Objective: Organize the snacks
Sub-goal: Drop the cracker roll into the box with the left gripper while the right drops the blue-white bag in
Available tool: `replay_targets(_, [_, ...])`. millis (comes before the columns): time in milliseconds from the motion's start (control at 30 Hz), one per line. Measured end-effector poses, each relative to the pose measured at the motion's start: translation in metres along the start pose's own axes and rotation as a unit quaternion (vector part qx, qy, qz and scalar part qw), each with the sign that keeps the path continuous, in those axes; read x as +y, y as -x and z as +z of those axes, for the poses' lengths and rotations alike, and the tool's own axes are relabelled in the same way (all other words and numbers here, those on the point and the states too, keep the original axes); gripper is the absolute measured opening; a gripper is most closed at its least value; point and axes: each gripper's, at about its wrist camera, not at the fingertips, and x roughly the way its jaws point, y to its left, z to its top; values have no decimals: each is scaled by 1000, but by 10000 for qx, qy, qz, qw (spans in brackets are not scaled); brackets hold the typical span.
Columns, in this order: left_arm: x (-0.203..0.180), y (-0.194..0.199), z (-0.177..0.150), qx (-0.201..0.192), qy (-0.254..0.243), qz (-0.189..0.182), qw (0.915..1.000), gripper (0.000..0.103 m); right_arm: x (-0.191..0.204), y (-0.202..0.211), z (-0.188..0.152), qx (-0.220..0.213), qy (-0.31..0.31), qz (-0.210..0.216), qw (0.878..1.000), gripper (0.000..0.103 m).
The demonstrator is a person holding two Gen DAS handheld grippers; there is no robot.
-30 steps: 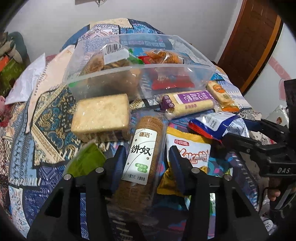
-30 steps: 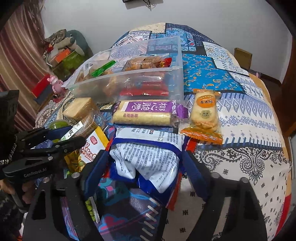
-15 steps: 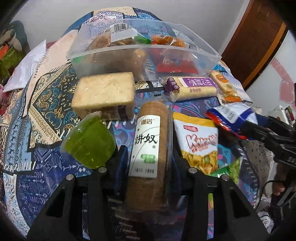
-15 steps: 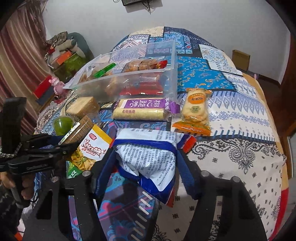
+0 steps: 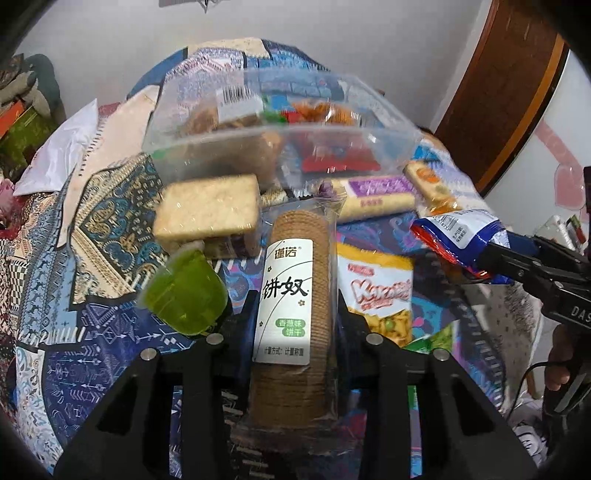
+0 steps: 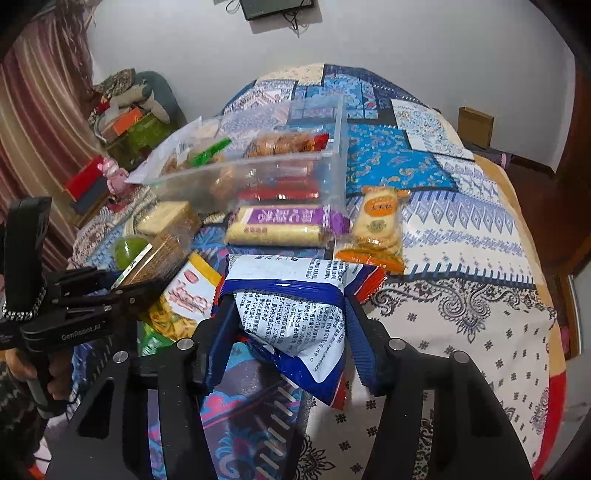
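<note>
Both picks are up off the patterned bedspread since a second ago. My left gripper is clamped on the brown round-biscuit sleeve, my right gripper on the blue-white foil snack bag. Next: clear plastic bin, mid-bed.

I am working in a bedroom at home: the snacks lie on a bed spread with a blue patchwork quilt whose printed panels run up to a plain white wall. Beside the bed on my left hangs a striped curtain, with a heap of boxes and soft toys piled against the wall, and on my right stands a brown wooden door. A small dark screen with dangling wires is fixed high on the wall, and a cardboard box sits past the far side of the bed.
</note>
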Motion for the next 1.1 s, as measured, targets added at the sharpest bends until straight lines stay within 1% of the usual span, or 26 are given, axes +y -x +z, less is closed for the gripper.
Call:
replay_targets(100, [0,14,7,-204,35,-4,9998,36,2,10,7,-171,-20,18,9998,53])
replay_targets(333, [5,44,27,-595,182,-184,9979,36,10,27,31,-558,29,93,9984,53])
replay_targets(533, [10,61,58,-940,227,-233,9950,36,19,31,56,-815,129,147,9965,53])
replay_targets(600, [13,63,69,-1032,241,-193,9942,36,22,29,66,-907,163,155,9956,53])
replay_targets(767, [25,64,94,-1176,359,-124,9923,36,26,23,88,-1089,167,179,9938,53])
replay_targets(867, [32,58,111,-1250,382,17,9914,36,30,15,102,-1143,205,187,9931,53])
replay_targets(1100, [49,29,137,-1173,448,219,9918,36,38,-15,127,-1066,255,219,9937,53])
